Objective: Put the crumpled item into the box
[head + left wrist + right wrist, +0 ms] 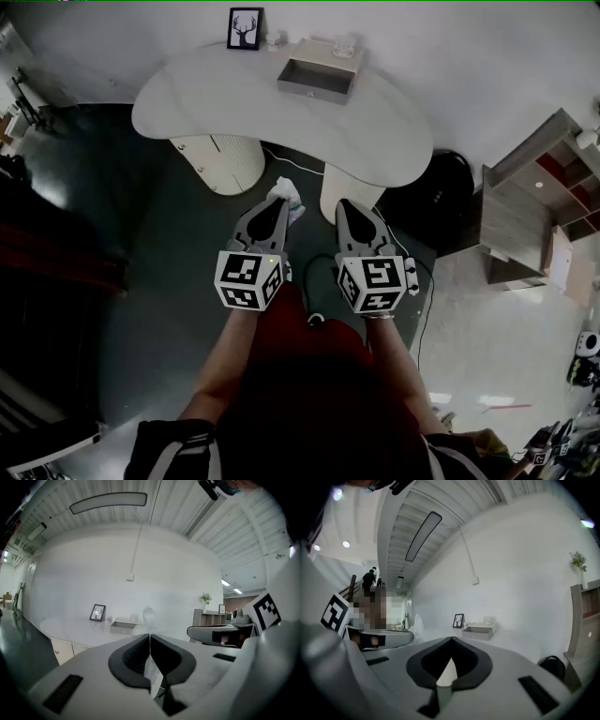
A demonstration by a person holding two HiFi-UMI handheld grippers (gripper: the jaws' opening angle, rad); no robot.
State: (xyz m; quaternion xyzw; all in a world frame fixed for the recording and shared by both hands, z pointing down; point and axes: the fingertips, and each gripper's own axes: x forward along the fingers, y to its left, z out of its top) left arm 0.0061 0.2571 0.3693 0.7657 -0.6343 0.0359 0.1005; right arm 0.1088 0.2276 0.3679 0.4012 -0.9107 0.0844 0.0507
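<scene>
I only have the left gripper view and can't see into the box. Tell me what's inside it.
Observer: Seen from above in the head view, the box is open-topped and looks empty.
Operator: Good, the wad goes there. Report the right claw.
Observer: The right claw is shut on nothing.
Operator: Check the floor near the table.
Observer: A dark round thing sits on the floor at the table's right end.
</scene>
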